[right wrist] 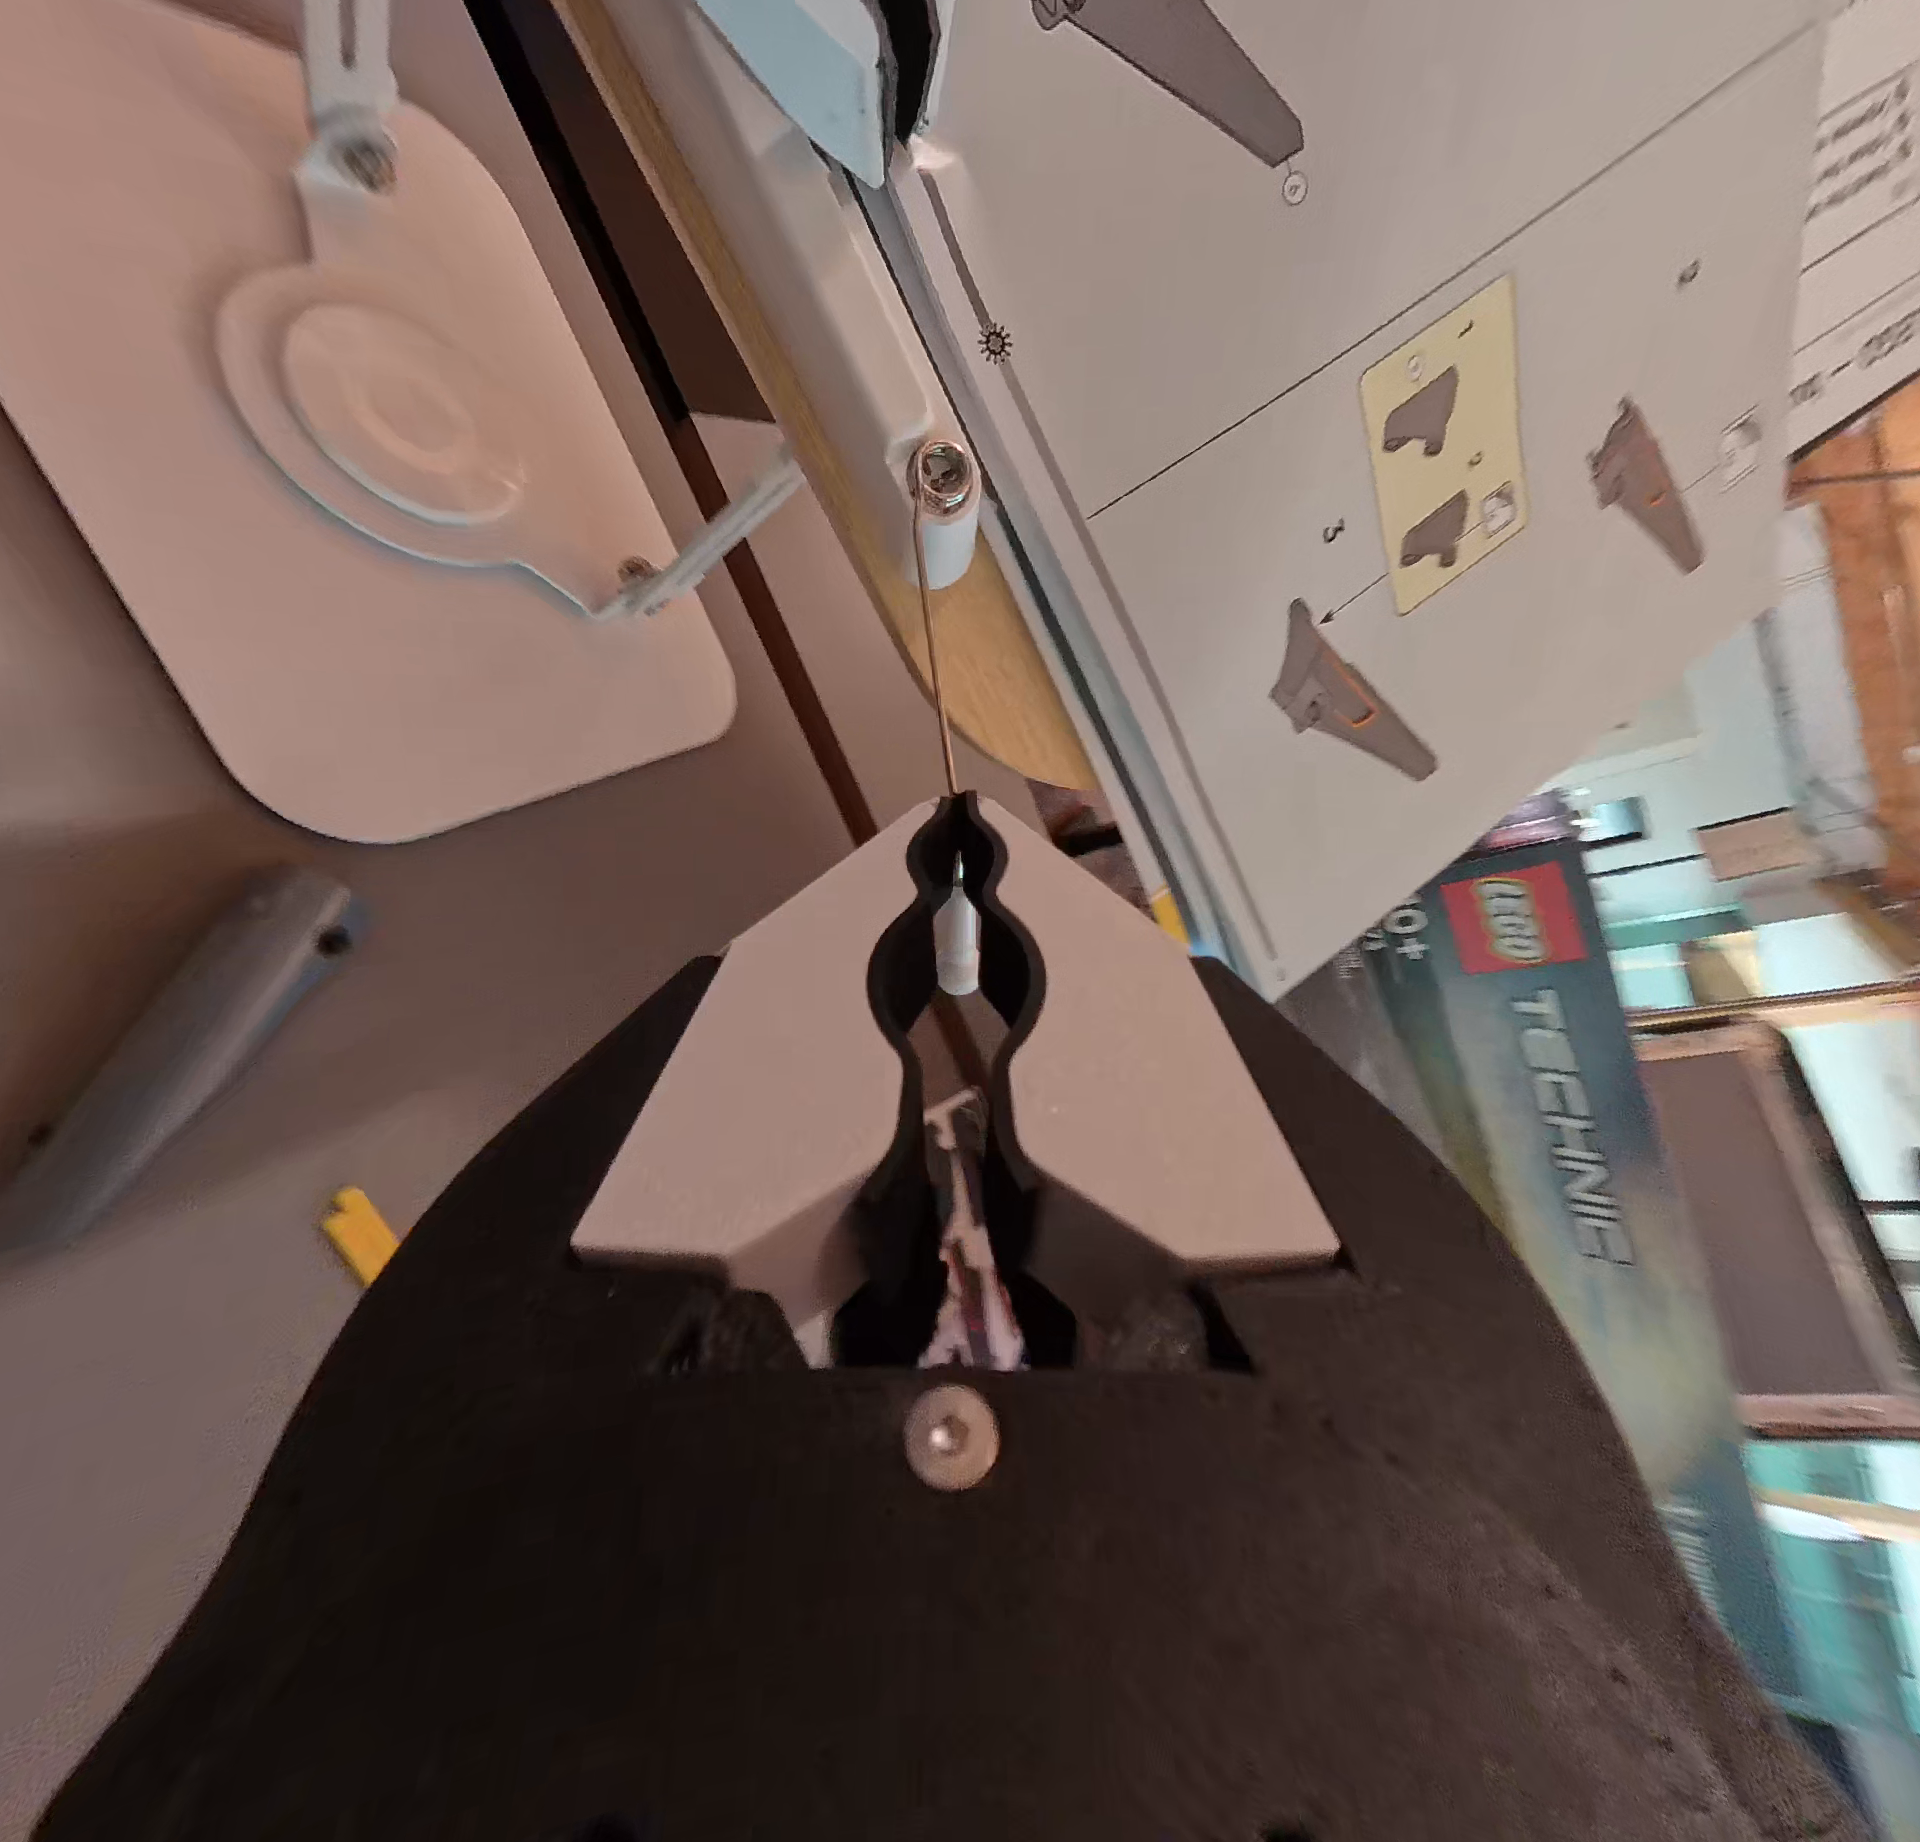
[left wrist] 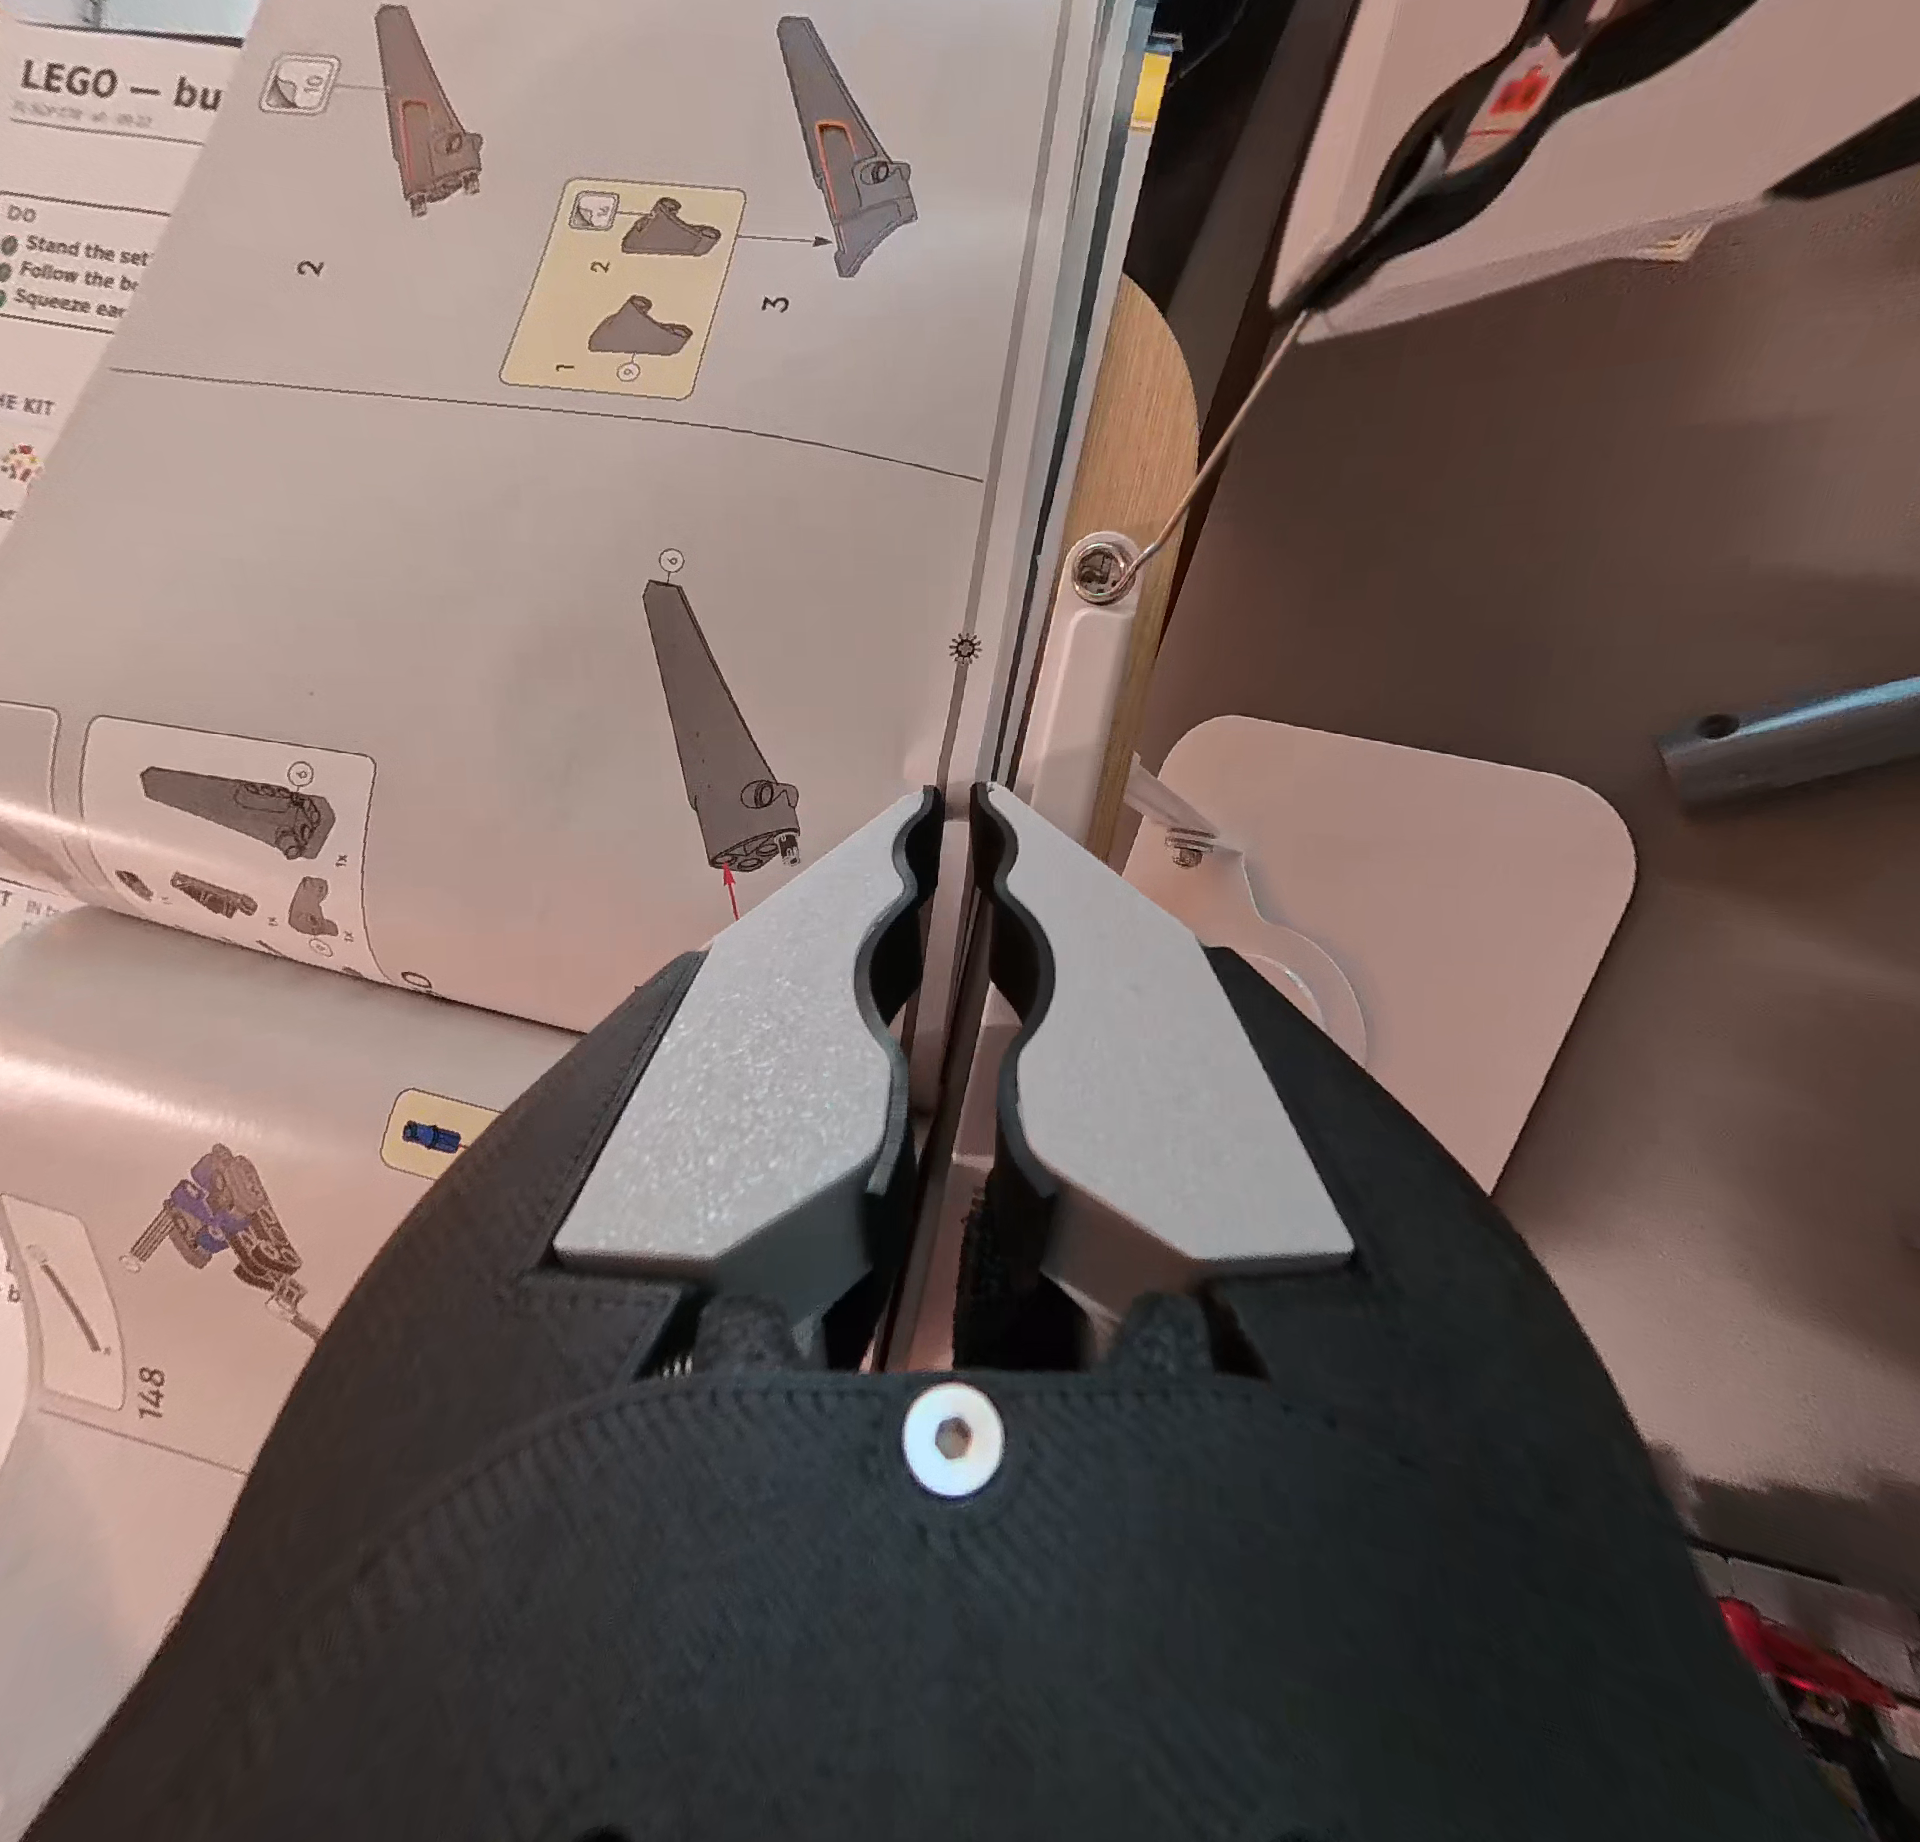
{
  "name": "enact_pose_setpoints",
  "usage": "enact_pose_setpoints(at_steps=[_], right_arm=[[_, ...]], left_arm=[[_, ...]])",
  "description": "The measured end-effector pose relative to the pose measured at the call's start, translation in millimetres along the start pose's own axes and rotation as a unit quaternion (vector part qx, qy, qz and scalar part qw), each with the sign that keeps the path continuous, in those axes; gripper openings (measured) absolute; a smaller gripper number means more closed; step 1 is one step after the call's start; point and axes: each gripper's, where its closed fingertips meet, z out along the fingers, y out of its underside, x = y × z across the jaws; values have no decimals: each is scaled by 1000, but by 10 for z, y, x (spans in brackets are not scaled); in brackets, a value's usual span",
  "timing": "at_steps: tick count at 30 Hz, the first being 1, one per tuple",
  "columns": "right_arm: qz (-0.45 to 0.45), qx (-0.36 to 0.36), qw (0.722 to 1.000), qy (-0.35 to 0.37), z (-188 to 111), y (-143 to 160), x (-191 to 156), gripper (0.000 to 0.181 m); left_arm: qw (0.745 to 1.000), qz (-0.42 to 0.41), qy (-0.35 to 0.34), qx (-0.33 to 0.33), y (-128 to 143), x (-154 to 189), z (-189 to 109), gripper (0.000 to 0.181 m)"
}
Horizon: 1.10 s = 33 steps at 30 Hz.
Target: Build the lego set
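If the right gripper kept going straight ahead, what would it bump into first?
Probably the white post with the metal screw on the wooden stand, where the thin wire held by the right gripper is anchored. Depth is hard to judge.

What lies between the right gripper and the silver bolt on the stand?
A thin metal wire runs from the silver bolt into the shut right gripper. The right wrist view shows it.
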Motion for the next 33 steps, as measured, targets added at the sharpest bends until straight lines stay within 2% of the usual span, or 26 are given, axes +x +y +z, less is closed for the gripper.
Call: enact_pose_setpoints(at_steps=[7, 15, 17, 20, 23, 25, 29, 31, 32, 33], right_arm=[[-173, -50, 979, 94, 23, -55, 299, 0], [-293, -54, 944, 145, 106, -305, 558, 0], [-295, -45, 946, 130, 195, -323, 566, 0], [-235, -15, 967, 99, 353, -297, 542, 1], [-191, -18, 978, 79, 316, -265, 548, 6], [-186, -42, 979, 72, 272, -184, 523, 40], [-179, -67, 979, 74, 128, -61, 515, 51], [-183, -72, 977, 85, 31, -38, 532, 49], [-184, -69, 977, 86, -17, -45, 532, 48], [-180, -63, 978, 86, -61, -64, 530, 47]], left_arm=[[1000, 13, 8, -4, 5, 14, 13, 0], [999, 22, 26, -7, 0, 31, 24, 0], [999, 19, 31, -7, -3, 36, 25, 0], [999, 6, 32, -6, -9, 25, 42, 0], [999, 7, 32, -3, -26, 40, 44, 0], [1000, 3, 22, 1, -26, 36, 35, 0], [1000, 5, -5, 15, -25, 43, -26, 0], [999, 26, -22, 26, -42, 61, -97, 10], [999, 34, -14, 30, -54, 120, -145, 26], [999, 37, -16, 36, -73, 151, -204, 27]])
